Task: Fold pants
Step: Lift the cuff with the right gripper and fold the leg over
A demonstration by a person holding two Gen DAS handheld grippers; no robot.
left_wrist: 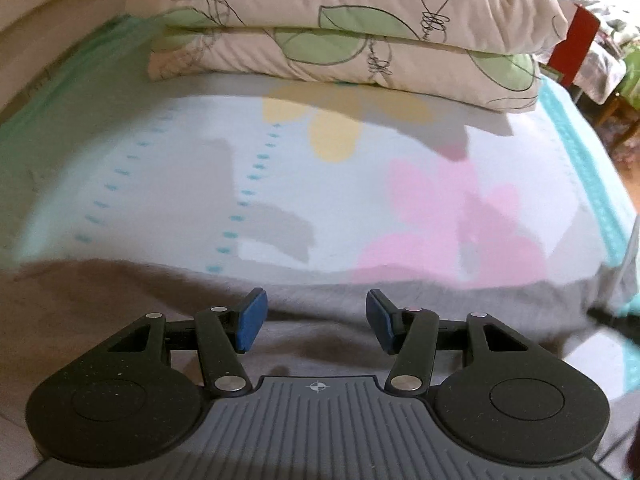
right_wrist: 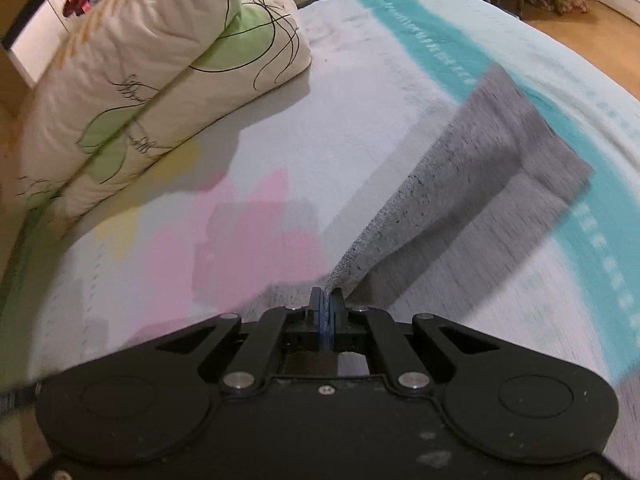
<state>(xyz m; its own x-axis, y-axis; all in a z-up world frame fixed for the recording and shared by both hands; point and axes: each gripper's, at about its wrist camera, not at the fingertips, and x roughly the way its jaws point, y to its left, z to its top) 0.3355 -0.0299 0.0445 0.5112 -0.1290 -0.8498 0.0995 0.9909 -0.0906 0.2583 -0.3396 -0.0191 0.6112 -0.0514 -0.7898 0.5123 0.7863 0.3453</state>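
- Your right hand-held gripper (right_wrist: 327,312) is clenched on a fold of the grey marl knit pants (right_wrist: 472,184). The blue pads are pressed together with cloth pinched between them, so the fabric rises taut from the bed to the jaws. That hold looks meant for lifting one part of the garment and carrying it across to make a fold.
- Your left hand-held gripper (left_wrist: 316,320) is released, its blue pads standing apart with nothing between them. It hovers over the near edge of the pants (left_wrist: 320,320), probably to pick a second grip point so the cloth travels evenly.
- The pants lie on the bed in front of the stacked white quilted pillows with green leaf print (left_wrist: 340,32), well apart from them. One end reaches the turquoise stripe (right_wrist: 432,52) of the cover on the side away from the pillows.
- The surface is a soft, pale bed cover with pink and yellow flower shapes (left_wrist: 440,208); it will give under pressure.
- Beyond the bed, past the stripe, wooden flooring (right_wrist: 580,32) and furniture legs show dimly.
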